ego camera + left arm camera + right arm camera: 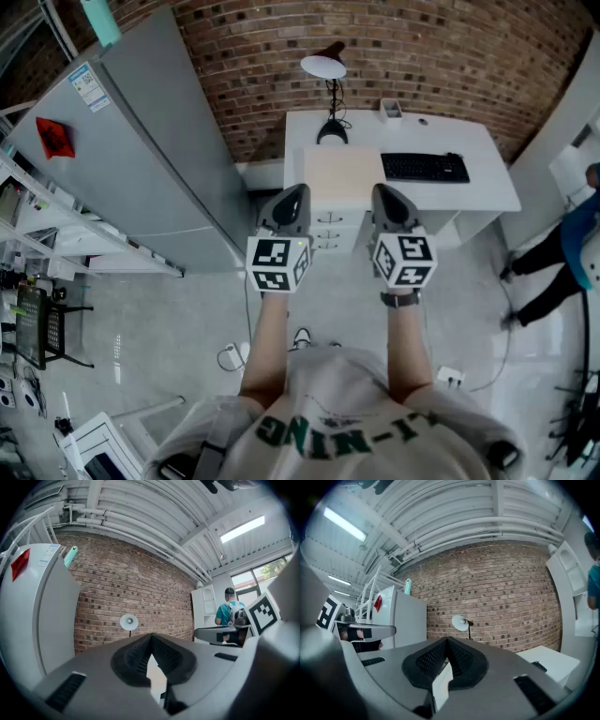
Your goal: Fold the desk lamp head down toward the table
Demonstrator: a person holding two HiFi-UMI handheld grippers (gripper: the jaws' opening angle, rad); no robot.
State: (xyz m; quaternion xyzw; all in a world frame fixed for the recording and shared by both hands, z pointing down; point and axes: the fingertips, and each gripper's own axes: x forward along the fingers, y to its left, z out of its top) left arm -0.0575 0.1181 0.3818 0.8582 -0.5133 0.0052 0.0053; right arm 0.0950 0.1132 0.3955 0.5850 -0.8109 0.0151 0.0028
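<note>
The desk lamp stands upright at the back of the white desk (478, 192), against the brick wall. Its round white head (323, 67) is raised on a thin black stem above a black base (332, 134). My left gripper (292, 191) and right gripper (384, 191) are held level, side by side, well short of the desk and far from the lamp. Both have their jaws shut with nothing between them. The lamp head (128, 621) shows small above the left gripper (151, 637) in the left gripper view. In the right gripper view the lamp head (460, 622) sits just above the right gripper (446, 641).
A black keyboard (425, 167) and a small white cup (391, 110) lie on the desk, with a pale mat (339, 174) at its left part. A tall grey fridge (141, 150) stands left of the desk. A person in teal (577, 248) stands at the right.
</note>
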